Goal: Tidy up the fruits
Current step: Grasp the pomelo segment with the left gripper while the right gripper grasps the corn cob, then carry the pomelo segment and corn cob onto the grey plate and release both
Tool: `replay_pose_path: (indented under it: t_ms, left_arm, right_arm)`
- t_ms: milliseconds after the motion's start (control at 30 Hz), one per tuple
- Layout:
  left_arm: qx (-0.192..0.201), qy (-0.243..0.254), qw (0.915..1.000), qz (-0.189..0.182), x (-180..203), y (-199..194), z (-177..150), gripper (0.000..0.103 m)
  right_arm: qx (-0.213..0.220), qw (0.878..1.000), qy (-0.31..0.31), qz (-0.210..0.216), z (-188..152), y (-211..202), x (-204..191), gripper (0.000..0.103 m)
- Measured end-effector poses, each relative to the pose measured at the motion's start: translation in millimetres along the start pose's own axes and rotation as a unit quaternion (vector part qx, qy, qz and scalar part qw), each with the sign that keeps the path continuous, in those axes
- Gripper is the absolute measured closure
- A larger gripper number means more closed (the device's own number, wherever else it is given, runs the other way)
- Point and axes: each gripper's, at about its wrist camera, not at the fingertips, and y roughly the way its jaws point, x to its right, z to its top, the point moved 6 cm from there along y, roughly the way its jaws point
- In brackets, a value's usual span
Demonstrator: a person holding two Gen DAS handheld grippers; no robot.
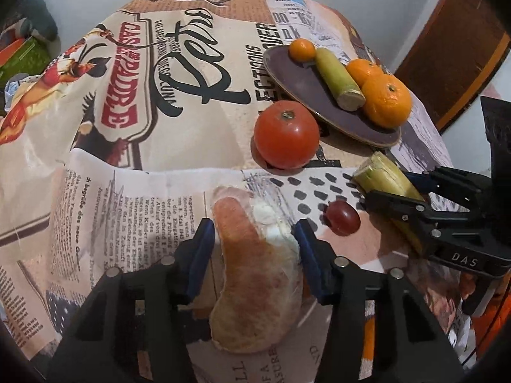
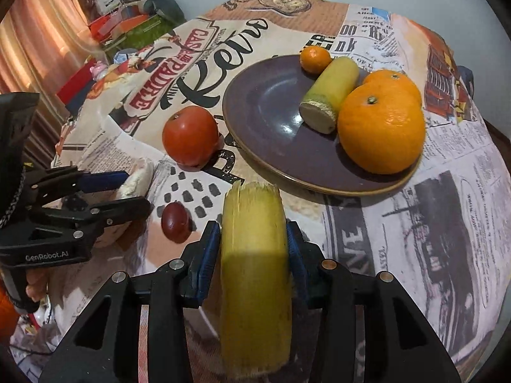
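Observation:
My left gripper [image 1: 254, 239] is shut on a pale orange pomelo wedge [image 1: 255, 281] just above the printed tablecloth. My right gripper [image 2: 254, 233] is shut on a yellow-green sugarcane piece [image 2: 255, 271], which also shows in the left wrist view [image 1: 383, 175]. A purple plate [image 2: 271, 111] holds a small tangerine [image 2: 314, 59], another sugarcane piece [image 2: 332, 92] and two oranges [image 2: 381, 132]. A red tomato [image 2: 190, 135] lies on the cloth left of the plate. A dark red grape [image 2: 175, 221] lies between the two grippers.
The round table has a newspaper-print cloth [image 1: 159, 111]. Boxes and clutter [image 2: 127, 28] lie beyond its far left edge, next to a curtain [image 2: 41, 38]. A wooden piece of furniture [image 1: 460, 41] stands at the right.

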Motion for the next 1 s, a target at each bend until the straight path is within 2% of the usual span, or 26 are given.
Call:
replay_pose_path:
  t_ms: [267,500,533,567,1000]
  left_arm:
    - [0.003,-0.009,1.0,0.0,-2.4,-9.1,-3.4,0.056]
    - [0.042,0.0,0.999,0.015,1.4,-48.4,-9.8,0.06]
    - [0.051,0.005,0.9986,0.013,3.7,-57.1,-8.6,0.072]
    - [0.056,0.008,0.9983,0.014,5.7,-63.0,-7.8,0.079]
    - [0.105,0.028,0.994,0.016,21.8,-96.0,13.2,0.082]
  right_arm:
    - [0.033,0.999,0.01,-0.009,1.0,-24.2,-0.2,0.067]
    - [0.076,0.997,0.015,-0.02,6.5,-62.8,2.8,0.067]
    - [0.084,0.996,0.015,-0.023,8.1,-67.9,3.1,0.067]
    - [0.089,0.996,0.014,-0.026,9.5,-71.6,3.0,0.067]
    - [0.141,0.99,0.012,-0.03,32.2,-102.1,-0.3,0.068]
